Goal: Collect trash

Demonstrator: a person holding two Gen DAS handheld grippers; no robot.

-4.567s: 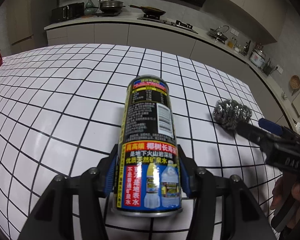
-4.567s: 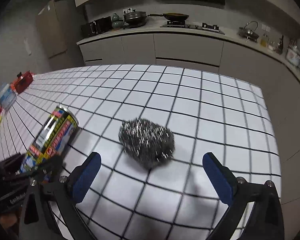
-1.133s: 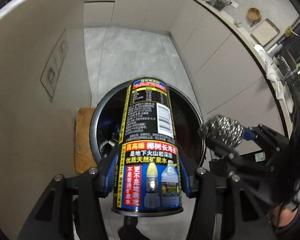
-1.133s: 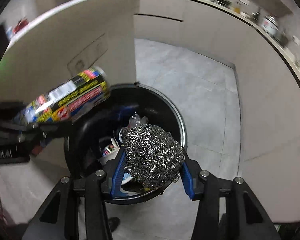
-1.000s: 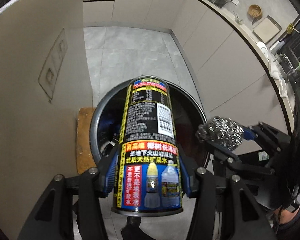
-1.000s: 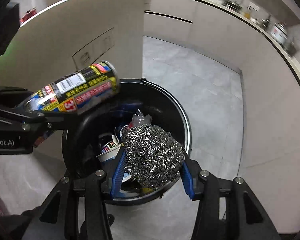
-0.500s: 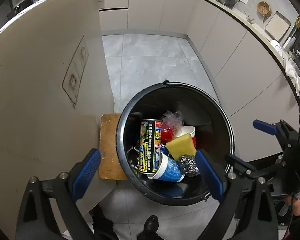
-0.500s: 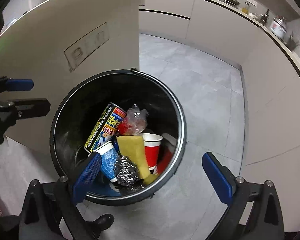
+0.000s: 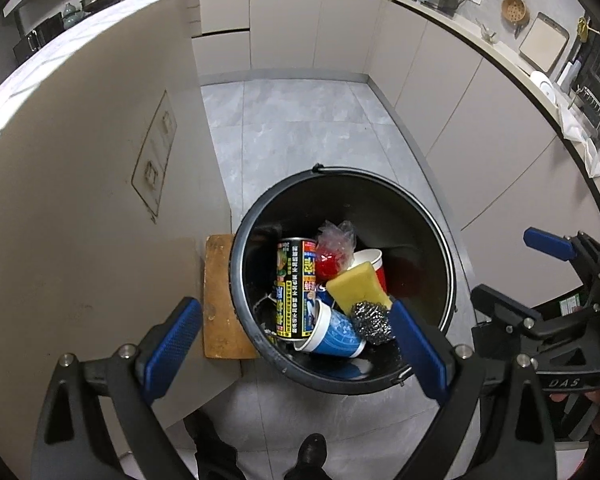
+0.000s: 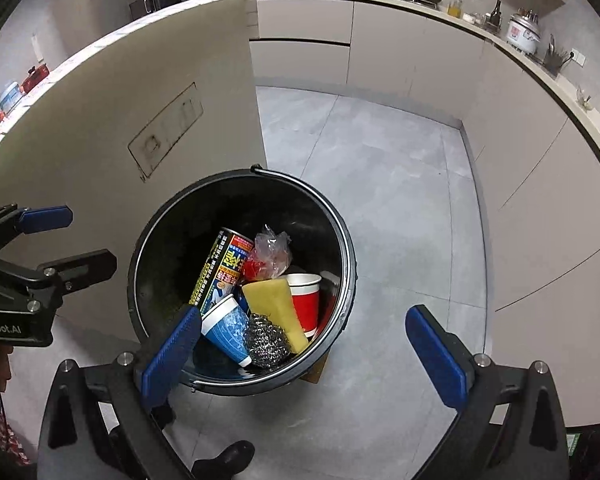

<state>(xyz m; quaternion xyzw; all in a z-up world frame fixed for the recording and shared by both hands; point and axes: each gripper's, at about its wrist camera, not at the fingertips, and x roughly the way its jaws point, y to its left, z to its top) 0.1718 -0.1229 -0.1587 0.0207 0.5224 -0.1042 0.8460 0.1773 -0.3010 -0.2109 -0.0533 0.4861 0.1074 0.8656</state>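
Note:
A black bucket (image 9: pixel 446 248) (image 10: pixel 346 240) stands on the grey floor beside a kitchen island. Inside it lie the black printed can (image 9: pixel 294 288) (image 10: pixel 220 270), the steel-wool ball (image 9: pixel 370 322) (image 10: pixel 268 342), a yellow sponge (image 9: pixel 358 286) (image 10: pixel 276 306), a red paper cup (image 10: pixel 306 300), a blue cup (image 9: pixel 332 330) (image 10: pixel 226 330) and a red item in clear plastic (image 9: pixel 334 250) (image 10: pixel 270 254). My left gripper (image 9: pixel 296 344) hangs open above the bucket with nothing between its blue pads. My right gripper (image 10: pixel 304 356) is also open and empty above the bucket's near rim.
The island's beige side panel (image 9: pixel 80 200) (image 10: pixel 120 128) rises close on the left of the bucket. A wooden block (image 9: pixel 220 296) lies under the bucket's edge. Beige cabinets (image 10: pixel 540 184) line the right side. A person's shoe (image 9: pixel 312 448) (image 10: pixel 228 456) shows at the bottom.
Both grippers opened; the can and the steel-wool ball dropped into the bucket. Both grippers have since drawn back and up a little, so the bucket looks smaller.

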